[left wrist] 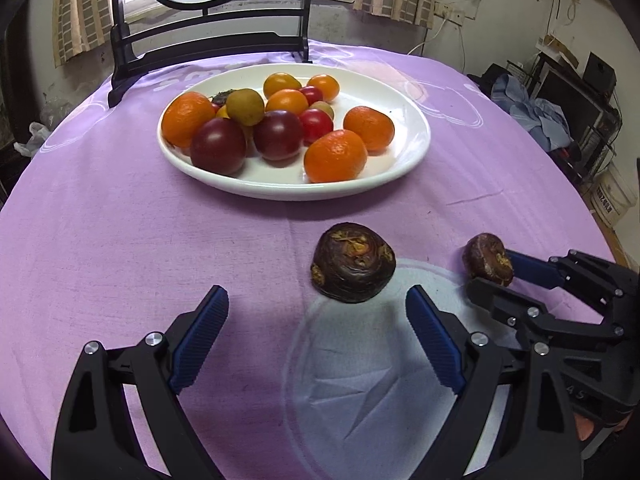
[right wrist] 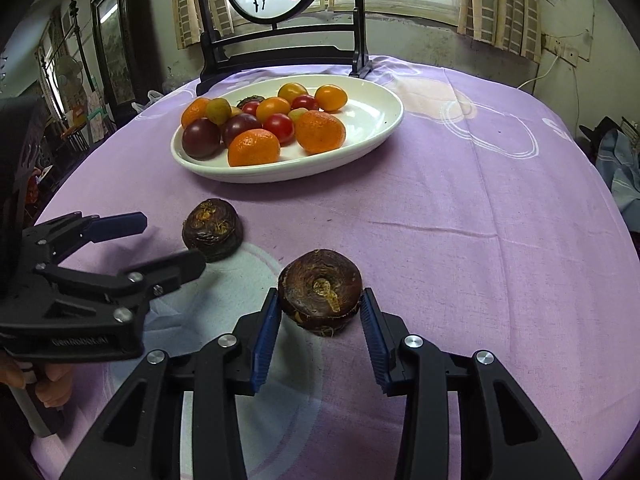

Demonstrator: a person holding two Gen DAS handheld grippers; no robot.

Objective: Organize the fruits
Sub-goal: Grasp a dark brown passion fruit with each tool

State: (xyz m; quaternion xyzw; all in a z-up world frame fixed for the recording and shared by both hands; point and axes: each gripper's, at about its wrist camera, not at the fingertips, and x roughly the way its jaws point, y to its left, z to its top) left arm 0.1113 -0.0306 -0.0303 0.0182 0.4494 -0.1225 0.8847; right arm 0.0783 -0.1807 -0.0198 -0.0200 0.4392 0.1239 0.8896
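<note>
Left gripper spread wide above the purple tablecloth, blue-padded fingers well apart and grasping nothing. Just ahead of it, slightly toward the right finger, a dark brown water chestnut resting on the cloth, apart from both pads. Seen from the right wrist camera as well: the same left gripper reaching in from the left edge with jaws parted, that water chestnut lying just beyond its fingertips.

Right gripper set around a second water chestnut, one blue pad on each side of it. Left pad seemingly against the skin; on the right side a sliver of gap possibly remaining, so hard to call it clenched, more likely closing or lightly bracketing. Chestnut apparently sitting on the cloth, stem scar facing up. From the left wrist camera, the same right gripper at the right edge with the second chestnut between its fingertips.

Farther back on the table, a white oval plate loaded with fruit: several orange mandarins, two dark purple plums, small red tomatoes, and a few yellow-orange and greenish round fruits. Both water chestnuts outside the plate, on the near stretch of cloth, well apart from its rim.

Behind the plate, a dark wooden stand holding a round painted panel with red fruit on a branch, curtained windows beyond.
</note>
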